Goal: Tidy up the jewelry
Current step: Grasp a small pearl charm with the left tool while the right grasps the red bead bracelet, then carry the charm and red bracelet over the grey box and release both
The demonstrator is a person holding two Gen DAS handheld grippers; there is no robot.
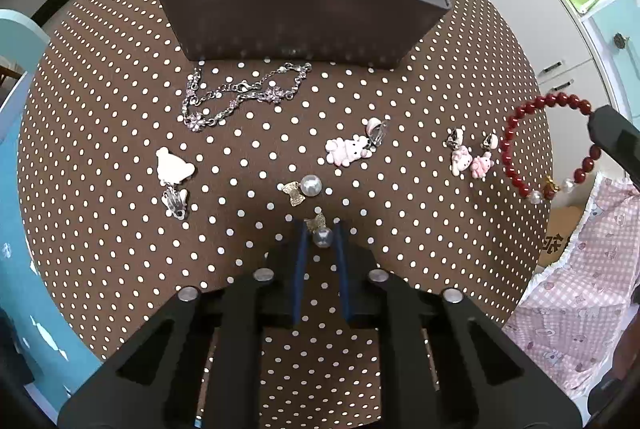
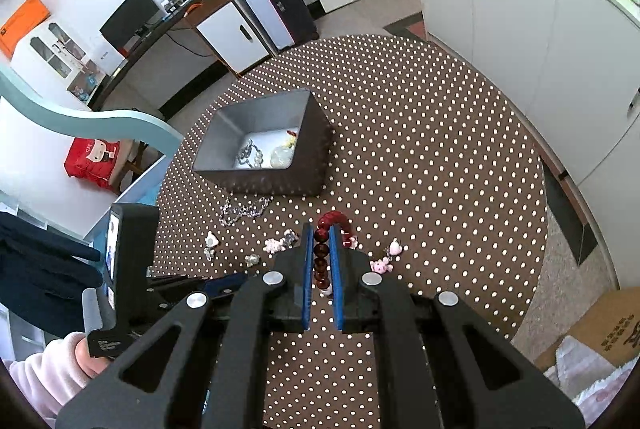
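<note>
My left gripper point(image 1: 321, 229) points down at the dotted brown table point(image 1: 100, 109), its blue pads closed against a pearl earring with a small bow point(image 1: 322, 236). Its twin earring point(image 1: 310, 185) lies just beyond. My right gripper point(image 2: 321, 233) is shut on a red bead bracelet point(image 2: 321, 253), which hangs off the table at the right edge of the left wrist view point(image 1: 516, 149). A silver chain bracelet point(image 1: 240, 95), a white bear clip point(image 1: 174, 167), a pink kitten charm point(image 1: 346, 151) and two more pink charms point(image 1: 468, 159) lie spread on the cloth.
A grey metal box point(image 1: 300, 9) stands at the far side of the table, with a chain and other small pieces inside it point(image 2: 264, 153). A teal chair back point(image 2: 100, 121) is at the left. White cabinets point(image 2: 520, 29) run along the right. A cardboard box point(image 2: 600, 329) sits on the floor.
</note>
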